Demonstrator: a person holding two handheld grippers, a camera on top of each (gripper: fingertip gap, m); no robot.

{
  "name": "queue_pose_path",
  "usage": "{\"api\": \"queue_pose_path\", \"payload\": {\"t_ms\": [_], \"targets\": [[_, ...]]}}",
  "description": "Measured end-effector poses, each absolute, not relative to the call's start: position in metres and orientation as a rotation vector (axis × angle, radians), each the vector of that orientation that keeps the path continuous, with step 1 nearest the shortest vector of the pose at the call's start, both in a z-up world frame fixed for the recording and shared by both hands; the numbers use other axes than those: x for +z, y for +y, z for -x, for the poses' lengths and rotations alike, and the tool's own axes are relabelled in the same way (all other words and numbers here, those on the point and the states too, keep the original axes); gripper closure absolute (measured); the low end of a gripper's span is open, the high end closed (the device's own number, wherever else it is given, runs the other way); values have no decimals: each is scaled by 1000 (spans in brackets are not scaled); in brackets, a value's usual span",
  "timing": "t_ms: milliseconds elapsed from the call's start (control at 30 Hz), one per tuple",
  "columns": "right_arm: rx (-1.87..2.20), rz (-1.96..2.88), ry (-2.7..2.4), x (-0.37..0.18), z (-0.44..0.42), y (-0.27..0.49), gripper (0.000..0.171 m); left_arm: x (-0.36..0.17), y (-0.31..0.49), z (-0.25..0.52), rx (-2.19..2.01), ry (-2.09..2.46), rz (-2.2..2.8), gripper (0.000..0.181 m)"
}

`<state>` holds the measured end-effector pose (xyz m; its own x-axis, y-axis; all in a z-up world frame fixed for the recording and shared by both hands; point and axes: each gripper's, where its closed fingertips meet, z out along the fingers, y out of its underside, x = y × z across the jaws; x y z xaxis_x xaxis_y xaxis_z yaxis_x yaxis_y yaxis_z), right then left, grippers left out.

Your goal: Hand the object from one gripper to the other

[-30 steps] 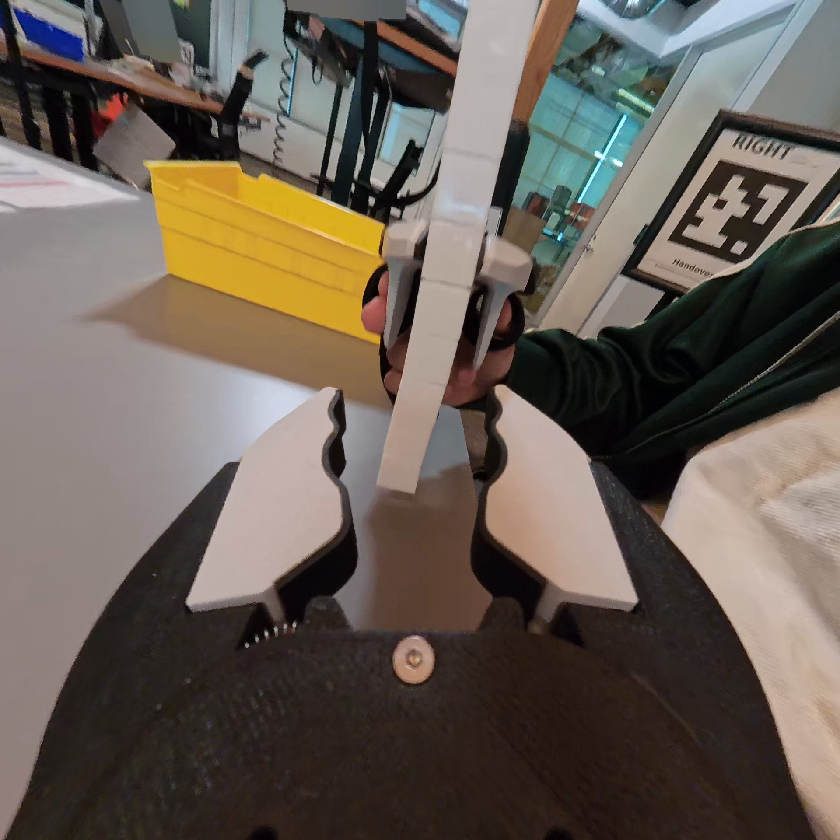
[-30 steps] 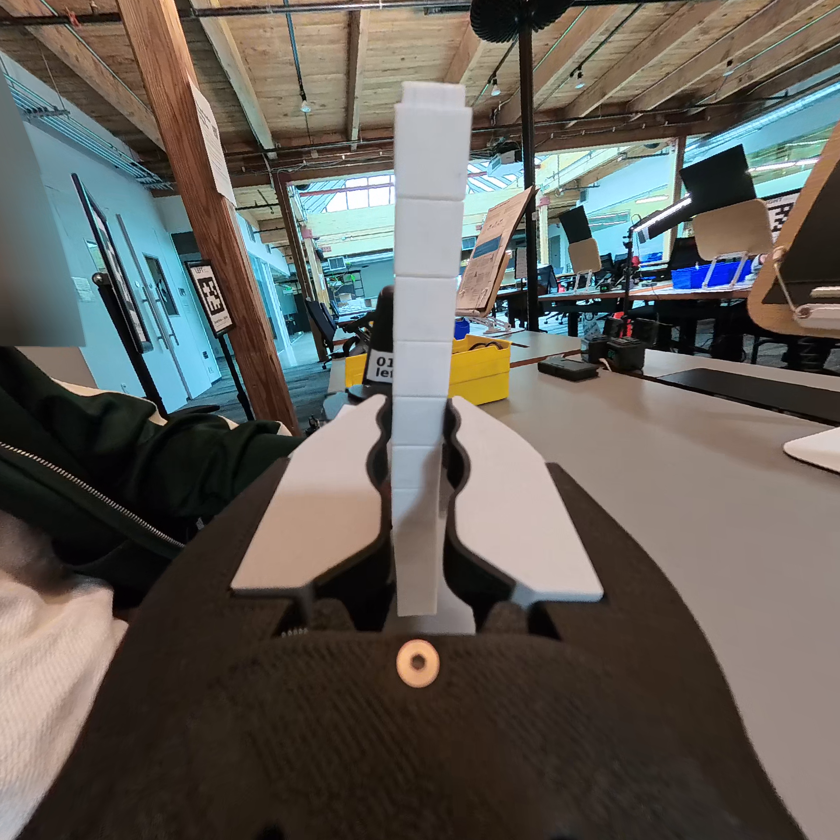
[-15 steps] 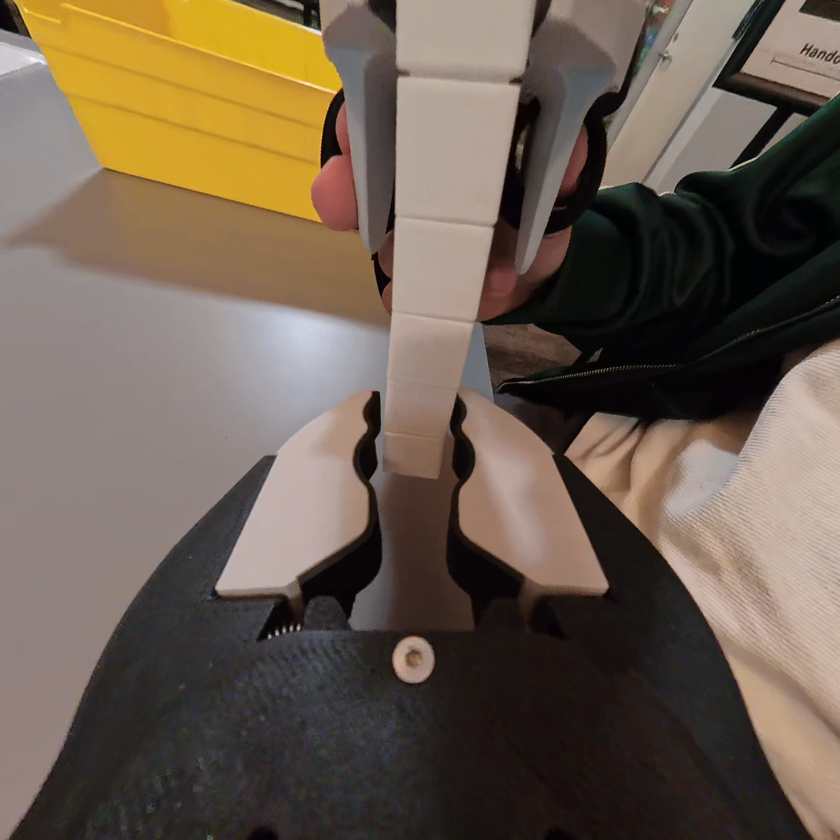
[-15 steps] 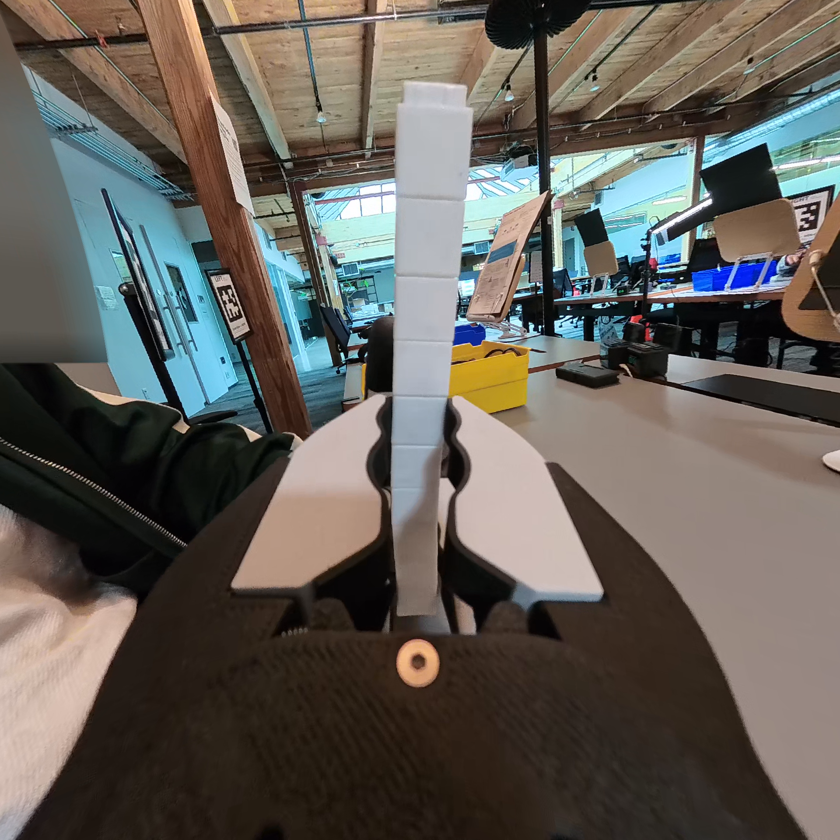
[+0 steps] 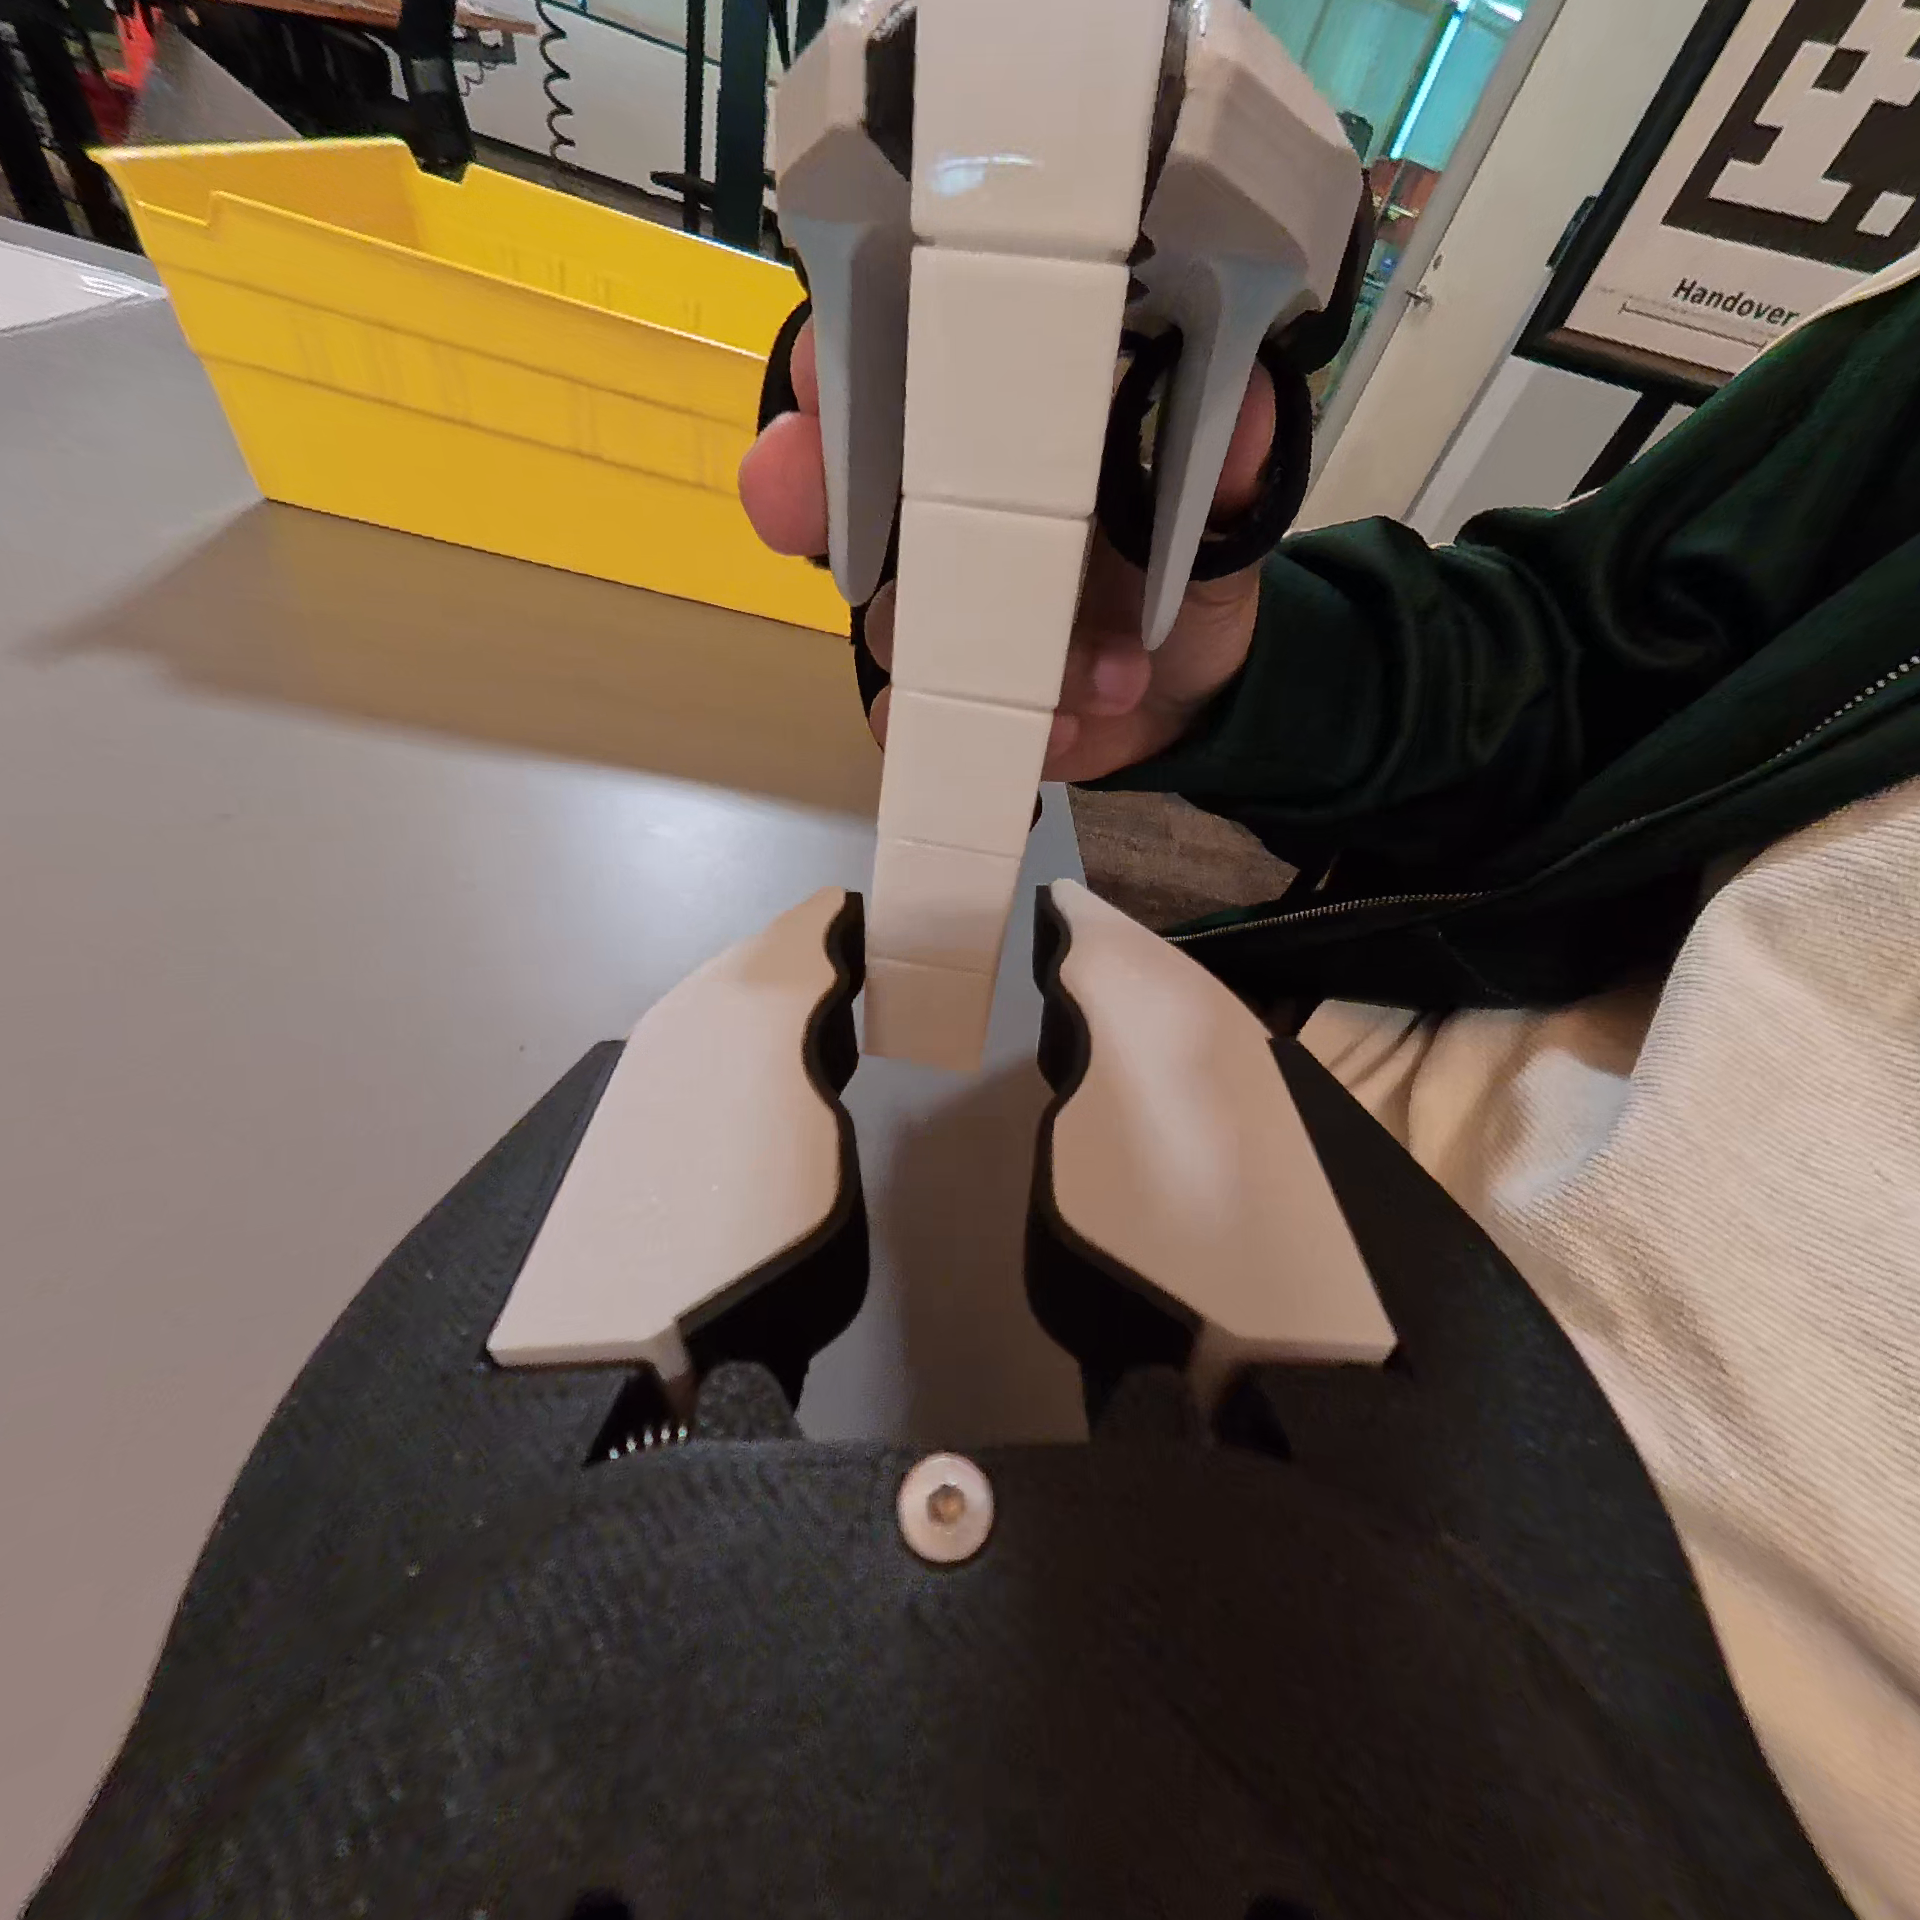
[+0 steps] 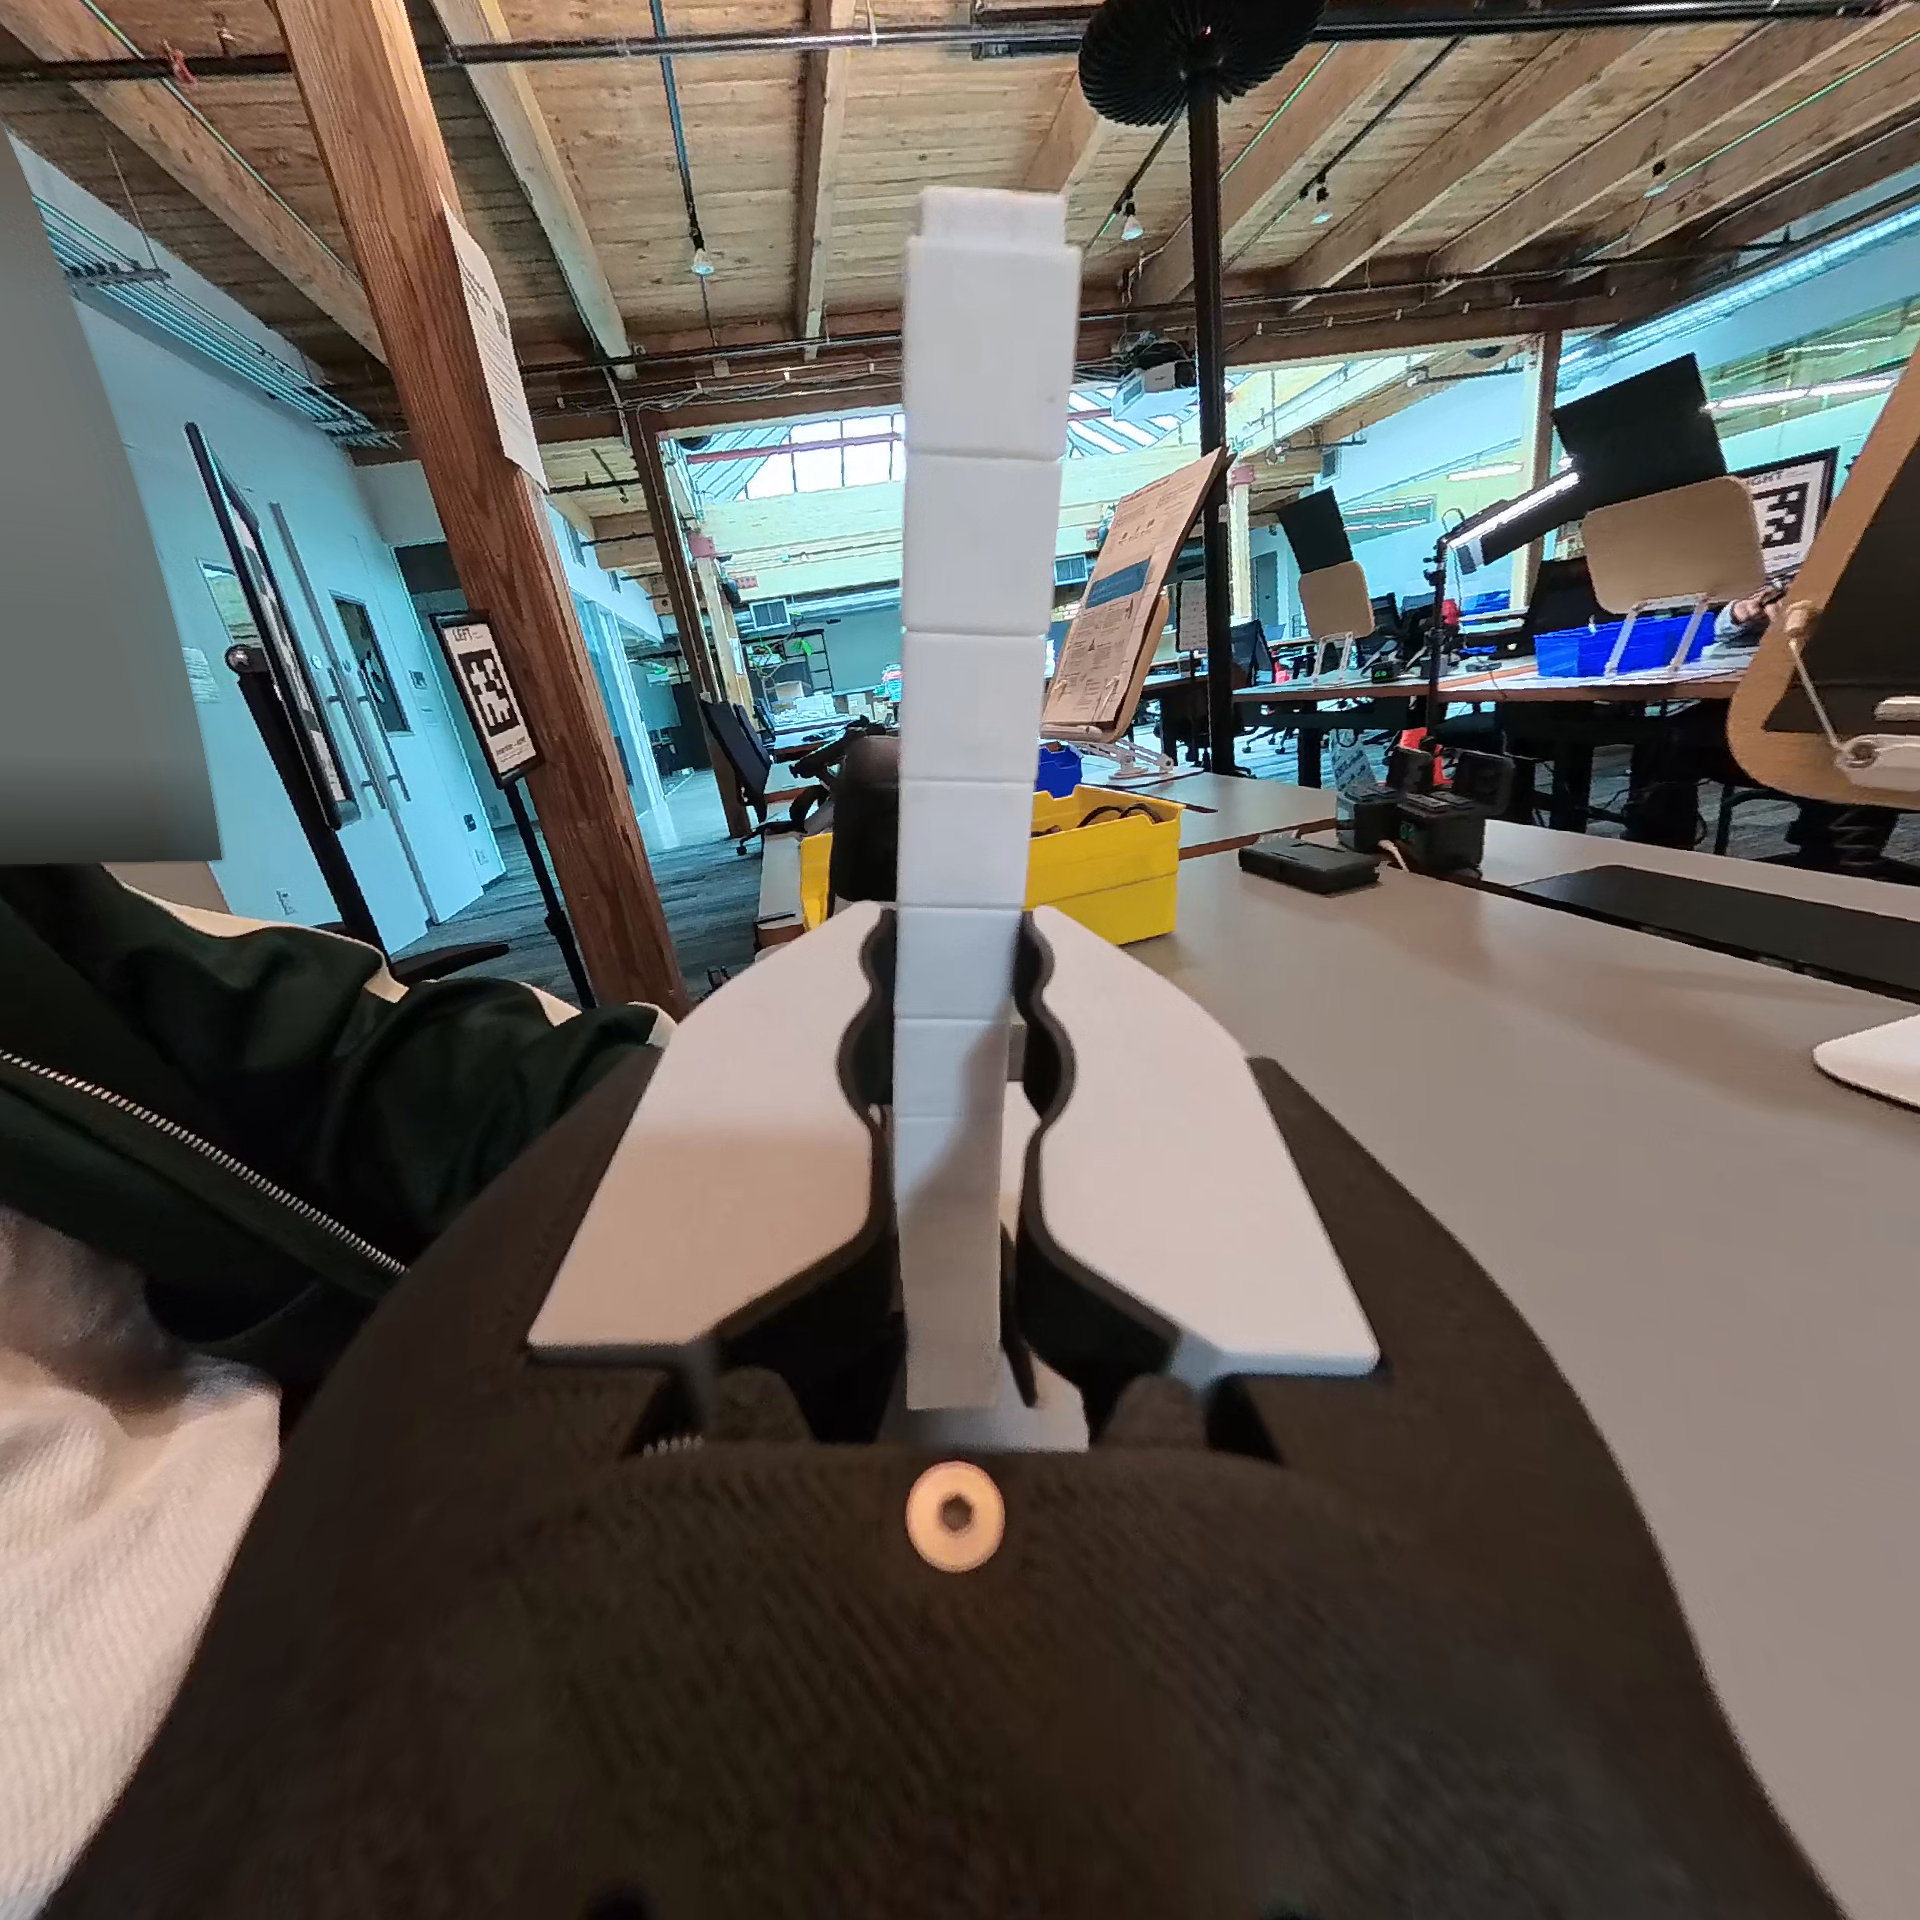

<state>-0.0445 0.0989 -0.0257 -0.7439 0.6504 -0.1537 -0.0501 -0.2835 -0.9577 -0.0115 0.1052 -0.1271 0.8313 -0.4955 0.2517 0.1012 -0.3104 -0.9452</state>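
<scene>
A long stick of white blocks (image 6: 982, 540) stands upright in my right gripper (image 6: 956, 925), which is shut on its lower part. In the left wrist view the same stick (image 5: 987, 603) hangs down from the right gripper (image 5: 1008, 613), held by a hand in a dark green sleeve. The stick's free end sits between the fingertips of my left gripper (image 5: 945, 914). The left jaws are close around that end, the left pad about touching and a narrow gap showing on the right side.
A yellow bin (image 5: 468, 343) stands on the grey table (image 5: 312, 883) behind the left gripper. A person's light trousers (image 5: 1662, 1247) are at the right. The right wrist view shows another yellow bin (image 6: 1101, 862), a black pad (image 6: 1714, 914) and desks beyond.
The left jaws have narrowed from wide open, and the stick's free end has come in between its fingertips. The right gripper has kept its hold on the stick.
</scene>
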Motion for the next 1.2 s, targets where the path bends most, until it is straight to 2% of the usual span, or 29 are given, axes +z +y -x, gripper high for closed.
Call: {"api": "queue_pose_path", "payload": {"t_ms": [133, 367, 500, 600, 733, 867, 1033, 1200], "targets": [[2069, 752, -1509, -25, 44, 101, 149, -126, 106, 16, -583, 293, 1789, 156], [2076, 762, -1490, -23, 45, 101, 147, -126, 108, 13, -542, 315, 1790, 158], [2029, 749, -1471, -20, 47, 98, 122, -123, 109, 13, -520, 315, 1774, 158], [1997, 746, -1470, -20, 49, 96, 113, -117, 109, 15, -528, 295, 1745, 158], [1997, 759, -1463, -21, 50, 97, 114, -107, 108, 21, -535, 251, 1697, 158], [1987, 779, -1420, -19, 51, 106, 129, -104, 108, 26, -525, 227, 1683, 158], [1980, 787, -1394, -16, 51, 111, 131, -102, 108, 25, -552, 217, 1661, 158], [1989, 804, -1377, -16, 52, 114, 127, -94, 107, 22, -600, 200, 1611, 158]]}}
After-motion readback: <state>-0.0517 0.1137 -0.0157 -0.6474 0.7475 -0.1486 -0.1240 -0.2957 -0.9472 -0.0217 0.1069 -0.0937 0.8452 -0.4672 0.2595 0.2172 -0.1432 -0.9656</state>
